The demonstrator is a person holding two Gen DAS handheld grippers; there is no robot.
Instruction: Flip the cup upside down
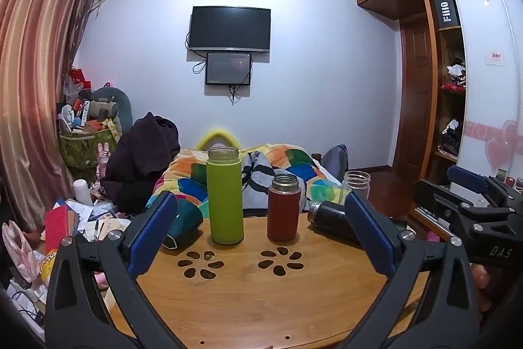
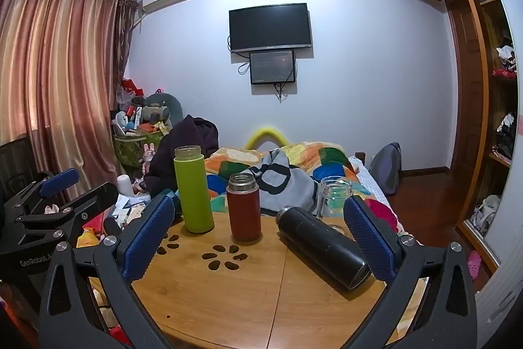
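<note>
On the round wooden table (image 1: pixel 261 300) stand a tall green cup (image 1: pixel 225 195), a shorter red cup (image 1: pixel 283 208) and a clear glass jar (image 1: pixel 357 183), all upright with open mouths up. A black flask (image 2: pixel 322 242) lies on its side at the right. My left gripper (image 1: pixel 261 237) is open and empty, short of the green and red cups. My right gripper (image 2: pixel 258 241) is open and empty, with its right pad next to the lying black flask (image 1: pixel 330 218). The green cup (image 2: pixel 193 190), red cup (image 2: pixel 243 206) and jar (image 2: pixel 335 198) also show in the right wrist view.
The table (image 2: pixel 248 300) has flower-shaped cutouts (image 1: pixel 281 259). A bed with a colourful quilt (image 1: pixel 294 165) lies behind it. Clutter and a dark coat (image 1: pixel 143 152) sit at the left, a wardrobe (image 1: pixel 434 87) at the right. The right gripper's body (image 1: pixel 474 211) shows at the right edge.
</note>
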